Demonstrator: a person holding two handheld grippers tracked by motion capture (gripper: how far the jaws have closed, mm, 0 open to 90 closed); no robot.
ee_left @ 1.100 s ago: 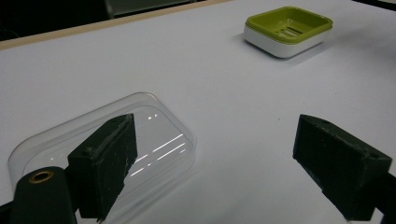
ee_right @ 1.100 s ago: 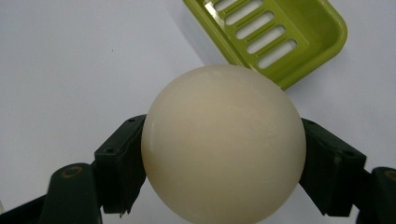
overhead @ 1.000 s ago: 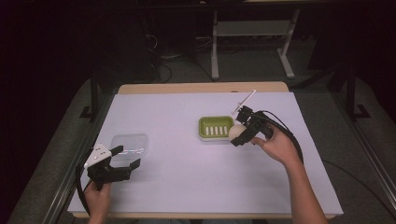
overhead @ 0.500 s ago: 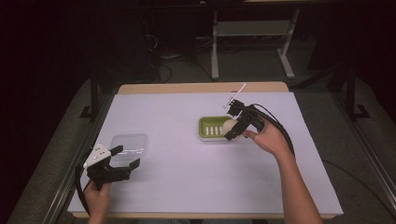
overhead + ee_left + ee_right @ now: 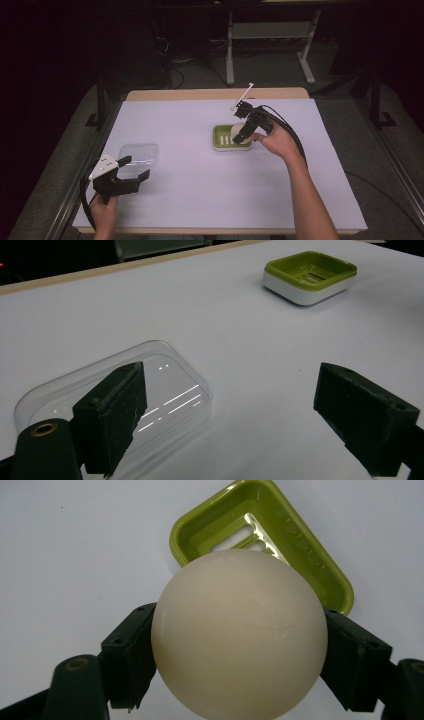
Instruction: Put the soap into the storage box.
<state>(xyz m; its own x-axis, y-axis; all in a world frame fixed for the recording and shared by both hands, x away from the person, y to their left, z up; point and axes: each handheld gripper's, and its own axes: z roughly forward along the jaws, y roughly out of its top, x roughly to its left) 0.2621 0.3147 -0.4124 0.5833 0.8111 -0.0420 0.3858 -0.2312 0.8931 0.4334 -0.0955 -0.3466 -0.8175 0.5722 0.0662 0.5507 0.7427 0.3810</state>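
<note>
A round cream soap ball is held between the two jaws of my right gripper, just above a green soap dish. From above, the right gripper hovers over the green soap dish at the table's middle, with the cream soap ball over the dish's right part. My left gripper stands open at the near left, beside a clear plastic lid. Its own view has the clear lid lying flat behind the left jaw, and the green dish far off.
The white table cover spreads wide between the two hands. A wooden table edge runs along the back, with a metal stand on the dark floor beyond. A black cable trails along the right forearm.
My right gripper has carried the soap ball leftward and down, from beside the dish's right edge to over the dish. The left gripper has stayed put.
</note>
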